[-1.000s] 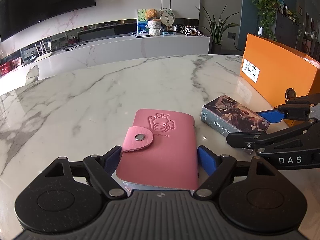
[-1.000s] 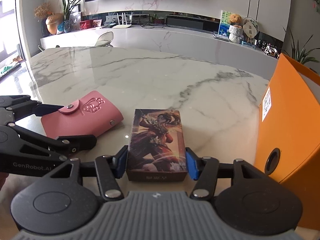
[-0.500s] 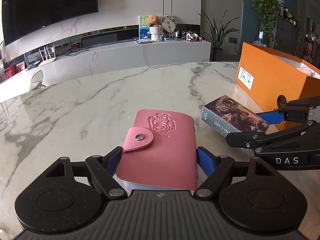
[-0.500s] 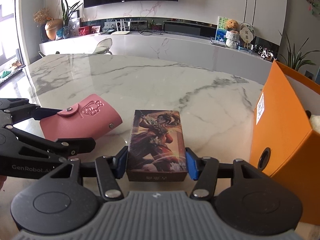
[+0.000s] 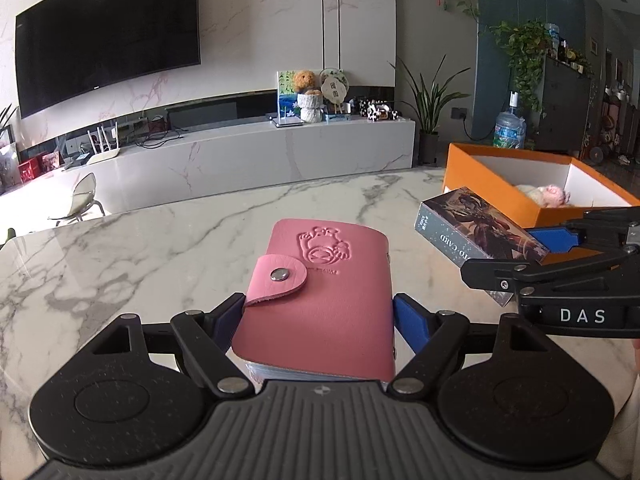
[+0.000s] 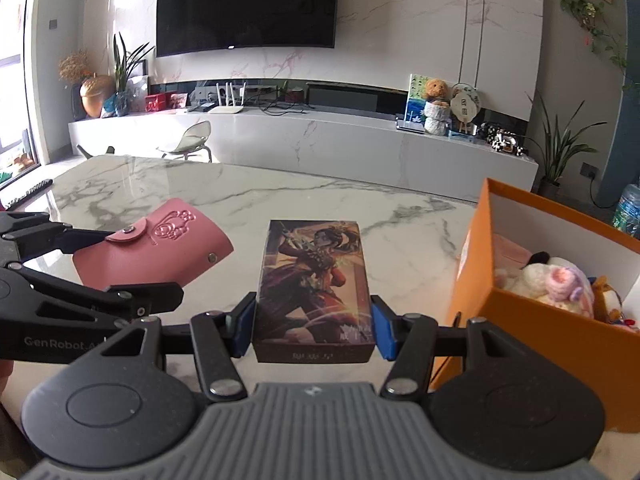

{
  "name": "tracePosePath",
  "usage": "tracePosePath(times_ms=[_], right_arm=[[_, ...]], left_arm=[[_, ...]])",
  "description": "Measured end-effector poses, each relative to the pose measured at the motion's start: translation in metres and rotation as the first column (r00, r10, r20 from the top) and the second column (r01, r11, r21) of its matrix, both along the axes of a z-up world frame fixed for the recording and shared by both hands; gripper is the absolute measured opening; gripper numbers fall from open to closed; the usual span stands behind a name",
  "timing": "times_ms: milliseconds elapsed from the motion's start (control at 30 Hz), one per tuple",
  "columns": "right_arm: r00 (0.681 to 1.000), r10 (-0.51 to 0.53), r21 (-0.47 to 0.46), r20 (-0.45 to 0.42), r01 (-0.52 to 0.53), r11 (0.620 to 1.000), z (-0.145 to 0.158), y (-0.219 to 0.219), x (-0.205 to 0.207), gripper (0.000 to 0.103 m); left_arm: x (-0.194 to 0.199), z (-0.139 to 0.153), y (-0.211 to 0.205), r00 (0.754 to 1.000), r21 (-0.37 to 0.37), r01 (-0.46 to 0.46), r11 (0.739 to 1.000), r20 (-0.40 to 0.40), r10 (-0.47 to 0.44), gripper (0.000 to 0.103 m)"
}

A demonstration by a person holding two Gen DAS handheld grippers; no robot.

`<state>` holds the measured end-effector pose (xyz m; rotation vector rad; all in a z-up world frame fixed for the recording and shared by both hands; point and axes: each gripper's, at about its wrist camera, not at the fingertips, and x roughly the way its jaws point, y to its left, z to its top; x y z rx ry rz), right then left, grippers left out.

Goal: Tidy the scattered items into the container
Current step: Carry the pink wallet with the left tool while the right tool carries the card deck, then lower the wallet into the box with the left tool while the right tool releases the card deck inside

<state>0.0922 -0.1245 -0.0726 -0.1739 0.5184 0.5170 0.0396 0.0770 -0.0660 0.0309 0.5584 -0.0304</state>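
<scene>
My left gripper (image 5: pixel 318 316) is shut on a pink card wallet (image 5: pixel 320 296) with a snap flap and holds it above the marble table (image 5: pixel 160 248). My right gripper (image 6: pixel 314 326) is shut on a dark illustrated card box (image 6: pixel 314 280), also lifted. The wallet shows in the right wrist view (image 6: pixel 156 244) at the left, the card box in the left wrist view (image 5: pixel 476 232) at the right. The open orange box (image 6: pixel 540 320) stands to the right and holds plush toys (image 6: pixel 556 284); it also shows in the left wrist view (image 5: pixel 500 176).
A long white marble sideboard (image 5: pixel 260 156) with a teddy bear (image 5: pixel 306 80), a router and cables runs behind the table. A black TV (image 5: pixel 104 36) hangs on the wall. A pale chair (image 6: pixel 192 142) and potted plants (image 5: pixel 430 100) stand beyond the table's far edge.
Both grippers have risen with their items. The orange box's open top and the plush toys inside have come into view.
</scene>
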Motion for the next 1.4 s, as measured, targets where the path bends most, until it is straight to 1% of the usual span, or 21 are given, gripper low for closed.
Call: tracePosePath(times_ms=[200,400,633,767,867,1000,1167,1300,1400], right_arm=[[0.996,-0.070,0.055,0.056,0.067,0.996,0.034,-0.035,-0.028,0.060],[0.987,-0.141,0.112,0.074,0.132,0.985,0.059,-0.078,-0.041,0.060],[0.972,-0.216,0.132,0.094,0.203,0.970,0.079,-0.129,-0.039,0.060],[0.959,-0.263,0.114,0.103,0.251,0.961,0.086,-0.160,-0.031,0.060],[0.951,-0.299,0.117,0.082,0.289,0.950,0.091,-0.187,-0.020,0.060],[0.935,-0.345,0.092,0.079,0.338,0.937,0.096,-0.216,-0.005,0.060],[0.920,-0.388,0.101,0.044,0.383,0.918,0.103,-0.251,0.020,0.060],[0.907,-0.421,0.077,0.016,0.419,0.905,0.103,-0.273,0.044,0.060],[0.908,-0.419,0.065,-0.025,0.420,0.905,0.099,-0.283,0.061,0.060]], left_arm=[[-0.010,0.032,-0.025,0.997,-0.018,0.048,0.999,0.055,-0.047,0.092],[-0.006,0.063,-0.059,0.988,0.010,0.116,0.993,0.104,-0.116,0.092],[0.016,0.079,-0.108,0.976,0.029,0.192,0.981,0.102,-0.194,0.092],[0.034,0.083,-0.138,0.965,0.033,0.244,0.969,0.093,-0.246,0.092],[0.051,0.084,-0.158,0.958,0.016,0.274,0.961,0.079,-0.275,0.092],[0.075,0.086,-0.182,0.948,0.005,0.312,0.950,0.064,-0.312,0.092],[0.102,0.086,-0.209,0.933,0.002,0.358,0.934,0.048,-0.358,0.092],[0.122,0.082,-0.224,0.920,-0.002,0.391,0.921,0.037,-0.390,0.092],[0.134,0.076,-0.233,0.913,-0.003,0.409,0.913,0.020,-0.408,0.092]])
